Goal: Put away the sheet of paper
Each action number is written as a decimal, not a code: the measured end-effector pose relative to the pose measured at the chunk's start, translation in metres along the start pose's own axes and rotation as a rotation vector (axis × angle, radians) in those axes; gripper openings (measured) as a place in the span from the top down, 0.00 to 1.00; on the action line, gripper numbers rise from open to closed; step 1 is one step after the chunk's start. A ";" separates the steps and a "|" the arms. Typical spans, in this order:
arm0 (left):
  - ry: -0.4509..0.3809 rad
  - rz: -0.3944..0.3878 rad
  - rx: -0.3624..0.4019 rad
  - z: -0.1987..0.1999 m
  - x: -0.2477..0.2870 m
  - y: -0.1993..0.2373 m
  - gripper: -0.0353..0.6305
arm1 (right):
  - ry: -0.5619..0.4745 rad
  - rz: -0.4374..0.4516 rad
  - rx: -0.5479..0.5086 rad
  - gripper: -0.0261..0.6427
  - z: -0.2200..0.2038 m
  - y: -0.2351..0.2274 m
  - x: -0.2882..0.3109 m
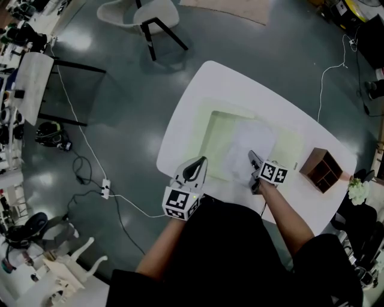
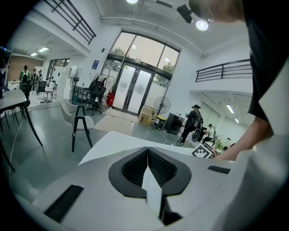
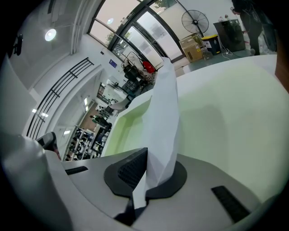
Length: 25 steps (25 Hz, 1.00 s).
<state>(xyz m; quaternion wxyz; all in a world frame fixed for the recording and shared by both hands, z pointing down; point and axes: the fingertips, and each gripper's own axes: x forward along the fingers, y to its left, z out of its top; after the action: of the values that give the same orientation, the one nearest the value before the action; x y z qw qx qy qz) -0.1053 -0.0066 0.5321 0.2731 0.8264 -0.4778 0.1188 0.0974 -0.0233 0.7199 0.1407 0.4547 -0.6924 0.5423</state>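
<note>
1. White counter (image 1: 198, 84) is carrying the sheet of paper (image 1: 252, 141) on a green mat (image 1: 221, 120).
2. Right tongs (image 1: 253, 157) are pinching its near edge; left tongs (image 1: 202, 160) are closed, apparently empty.
3. I'm judging: keep pinch firm, lift evenly.

There is one white bench with rounded corners (image 1: 198, 90). On it are one pale green rectangular mat (image 1: 219, 132), one white sheet of paper (image 1: 249, 144) and one brown wooden box with open compartments (image 1: 321, 169).

There are two hand-held grippers, the left gripper (image 1: 203, 160) and the right gripper (image 1: 252, 156). Each bears one black-and-white marker cube, two cubes in all.

One bunch of white flowers (image 1: 358, 190) sits past the bench's right end.

The grey floor holds one white shell chair on black legs (image 1: 141, 15) and one white power strip (image 1: 105, 189).

The left gripper view adds one standing fan (image 2: 161, 104) and one white stool on black legs (image 2: 81, 124).
</note>
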 end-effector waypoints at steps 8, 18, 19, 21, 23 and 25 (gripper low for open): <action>-0.005 0.013 -0.015 0.003 -0.001 0.024 0.94 | 0.007 0.003 0.039 0.96 -0.003 0.013 0.017; -0.007 0.038 -0.027 0.006 -0.007 0.057 0.94 | 0.034 0.011 0.028 0.96 -0.006 0.033 0.042; -0.008 0.039 -0.030 0.005 -0.008 0.059 0.94 | 0.037 0.012 0.026 0.96 -0.006 0.035 0.045; -0.007 0.041 -0.036 0.004 -0.009 0.063 0.94 | 0.043 0.014 0.020 0.96 -0.006 0.039 0.050; -0.003 0.039 -0.040 0.002 -0.010 0.067 0.94 | 0.048 0.017 0.017 0.96 -0.007 0.043 0.055; 0.003 0.033 -0.040 0.000 -0.009 0.071 0.94 | 0.051 0.019 0.016 0.96 -0.007 0.047 0.060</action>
<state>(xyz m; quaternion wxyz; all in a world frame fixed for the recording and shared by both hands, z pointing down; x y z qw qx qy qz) -0.1705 -0.0281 0.5517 0.2883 0.8125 -0.4934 0.1148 0.0256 -0.0460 0.7345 0.1497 0.4352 -0.6884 0.5607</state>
